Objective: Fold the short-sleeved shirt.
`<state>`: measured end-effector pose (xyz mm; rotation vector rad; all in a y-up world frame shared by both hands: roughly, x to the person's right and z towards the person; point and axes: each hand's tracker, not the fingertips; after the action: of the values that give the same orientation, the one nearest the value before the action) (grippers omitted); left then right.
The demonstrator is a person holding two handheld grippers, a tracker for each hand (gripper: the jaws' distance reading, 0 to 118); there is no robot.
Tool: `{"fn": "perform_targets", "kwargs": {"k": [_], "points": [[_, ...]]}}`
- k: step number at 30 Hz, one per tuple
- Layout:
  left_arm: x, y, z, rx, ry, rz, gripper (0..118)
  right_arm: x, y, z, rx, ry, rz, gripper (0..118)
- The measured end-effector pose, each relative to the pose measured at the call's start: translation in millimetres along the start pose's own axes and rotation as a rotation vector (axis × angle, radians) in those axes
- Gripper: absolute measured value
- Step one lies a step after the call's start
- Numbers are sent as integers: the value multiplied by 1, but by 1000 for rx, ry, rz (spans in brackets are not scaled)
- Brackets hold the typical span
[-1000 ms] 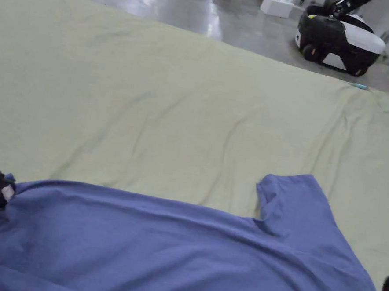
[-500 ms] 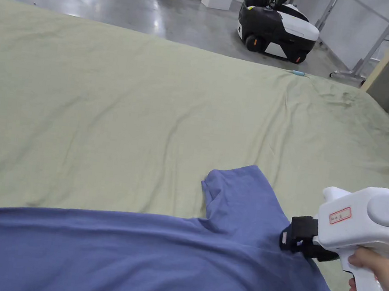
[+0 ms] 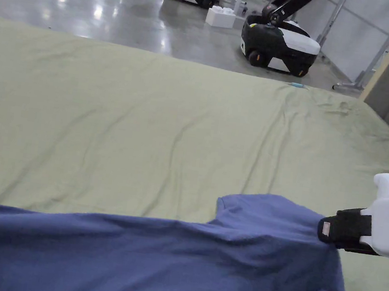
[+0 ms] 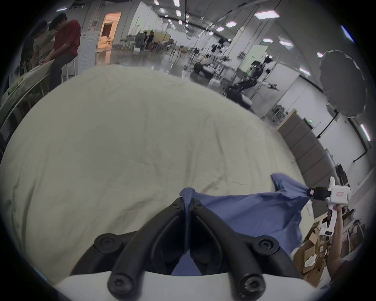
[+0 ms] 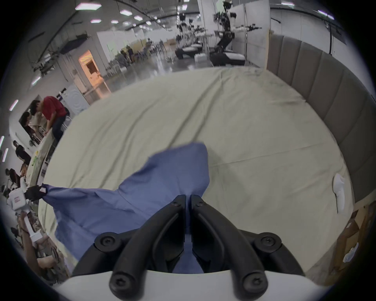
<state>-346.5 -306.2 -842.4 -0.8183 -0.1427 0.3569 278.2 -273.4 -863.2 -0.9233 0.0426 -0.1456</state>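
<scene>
- A blue short-sleeved shirt [image 3: 152, 262] is held stretched above the pale green sheet [image 3: 147, 124], along the sheet's near edge.
- In the left gripper view, the left gripper [image 4: 188, 200] is seen with both jaws pressed together on a bunched fold of the shirt's edge; a tuft of fabric [image 4: 188, 193] stands out beyond the jaw tips.
- In the right gripper view, the right gripper [image 5: 188, 198] is seen with its jaws closed on the shirt near a sleeve [image 5: 183, 163], which hangs forward over the sheet.
- In the head view, the right gripper is recorded at the shirt's right end, black jaws against the cloth.
- The cloth between the two grippers is noted as sagging, with slack folds.
- A padded grey headboard [image 5: 325, 97] is seen along the sheet's right side.
- A black and white wheeled machine [image 3: 281, 43] stands on the shiny floor beyond the sheet's far edge.
</scene>
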Motion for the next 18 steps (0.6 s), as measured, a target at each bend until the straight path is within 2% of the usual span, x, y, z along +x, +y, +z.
{"fn": "perform_targets", "kwargs": {"k": [4, 8, 13, 16, 18], "points": [[-1, -24, 49, 33, -4, -16, 3, 4, -49, 61, 54, -10, -12, 8], [-6, -67, 69, 5, 6, -23, 3, 14, -104, 88, 46, -18, -68, 8], [-24, -127, 47, -142, 81, 5, 3, 24, -167, 65, -77, -62, -131, 8], [-31, -155, 25, -220, 144, 15, 3, 31, -191, 34, -167, -138, -143, 8], [-38, -164, 19, -171, 100, 64, 3, 34, -203, 17, -217, -150, -150, 8]]}}
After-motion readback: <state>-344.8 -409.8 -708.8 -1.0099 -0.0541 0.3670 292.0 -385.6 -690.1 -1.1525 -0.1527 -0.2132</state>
